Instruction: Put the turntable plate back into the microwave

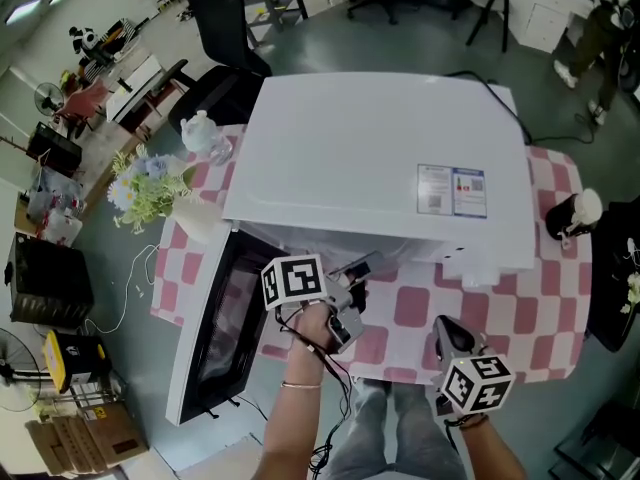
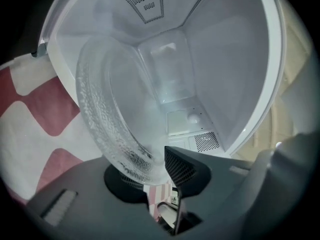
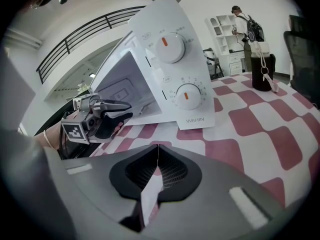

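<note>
We grip the round, pebbled glass plate (image 2: 110, 104) in our left tongs (image 2: 150, 176) before the white microwave (image 2: 225, 59). Our right tongs (image 3: 156, 154) are clenched, empty.

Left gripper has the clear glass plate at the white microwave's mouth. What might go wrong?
The left gripper pinches the clear glass turntable plate only at its rim; it may slip or tip. The plate could strike the white microwave's cavity frame. The open door beside that arm might get bumped.
</note>
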A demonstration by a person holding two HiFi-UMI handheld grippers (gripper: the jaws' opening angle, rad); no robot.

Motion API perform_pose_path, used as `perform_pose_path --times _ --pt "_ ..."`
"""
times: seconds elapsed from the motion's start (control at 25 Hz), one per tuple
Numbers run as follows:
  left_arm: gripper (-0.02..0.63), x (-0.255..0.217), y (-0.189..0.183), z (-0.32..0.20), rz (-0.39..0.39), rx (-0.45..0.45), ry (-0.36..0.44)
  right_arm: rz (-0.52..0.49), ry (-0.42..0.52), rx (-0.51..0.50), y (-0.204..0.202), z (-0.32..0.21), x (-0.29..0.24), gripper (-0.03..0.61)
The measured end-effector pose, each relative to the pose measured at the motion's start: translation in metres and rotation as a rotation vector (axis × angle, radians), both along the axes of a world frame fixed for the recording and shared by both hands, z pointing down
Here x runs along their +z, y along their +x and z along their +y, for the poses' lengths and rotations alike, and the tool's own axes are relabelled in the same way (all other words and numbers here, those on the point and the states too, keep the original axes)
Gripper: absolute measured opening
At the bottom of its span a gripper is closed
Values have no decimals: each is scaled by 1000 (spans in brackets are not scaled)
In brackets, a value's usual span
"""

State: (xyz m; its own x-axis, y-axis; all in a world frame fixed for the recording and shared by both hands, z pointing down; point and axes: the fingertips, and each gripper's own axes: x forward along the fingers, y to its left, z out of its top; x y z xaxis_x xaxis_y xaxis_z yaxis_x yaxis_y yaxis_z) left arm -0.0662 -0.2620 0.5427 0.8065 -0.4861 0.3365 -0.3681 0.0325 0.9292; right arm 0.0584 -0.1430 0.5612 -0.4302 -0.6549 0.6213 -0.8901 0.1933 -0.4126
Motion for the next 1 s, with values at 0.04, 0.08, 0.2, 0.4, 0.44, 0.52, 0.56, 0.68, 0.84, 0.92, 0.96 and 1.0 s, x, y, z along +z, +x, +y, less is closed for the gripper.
perform_pose_path --times 0.04,0.08,0.2,0.4,0.44,0.52,0.56,0.68,0.84,0.92,0.96,1.0 --pt "85 -3 0 0 21 -2 10 0 -1 0 0 0 0 12" --pt "77 -6 -1 -1 41 -6 25 0 -2 -1 0 1 1 12" --pt "66 -15 -2 -3 76 -24 79 -1 -6 -5 -3 2 3 12" --pt "61 -14 -4 1 180 -107 82 -4 -3 -15 -8 2 2 12" --pt "62 -12 -6 2 185 -113 96 -4 -3 -17 -9 2 2 12" --pt "63 -6 -8 5 196 -128 120 -1 -4 -18 -8 2 3 12" --pt "63 -4 -9 6 204 -137 127 -1 -5 -18 -8 2 4 12" --pt "63 -3 -12 6 210 -152 173 2 -8 -18 -6 2 5 12" --pt "63 -9 -12 -5 192 -144 199 3 -9 -21 -7 1 6 12" --pt "63 -12 -10 -11 194 -145 182 1 -9 -25 -8 1 5 12" --pt "63 -12 -8 -14 198 -146 176 -1 -9 -26 -8 1 5 12" --pt "63 -13 -7 -16 202 -147 173 -2 -8 -27 -9 1 5 12"
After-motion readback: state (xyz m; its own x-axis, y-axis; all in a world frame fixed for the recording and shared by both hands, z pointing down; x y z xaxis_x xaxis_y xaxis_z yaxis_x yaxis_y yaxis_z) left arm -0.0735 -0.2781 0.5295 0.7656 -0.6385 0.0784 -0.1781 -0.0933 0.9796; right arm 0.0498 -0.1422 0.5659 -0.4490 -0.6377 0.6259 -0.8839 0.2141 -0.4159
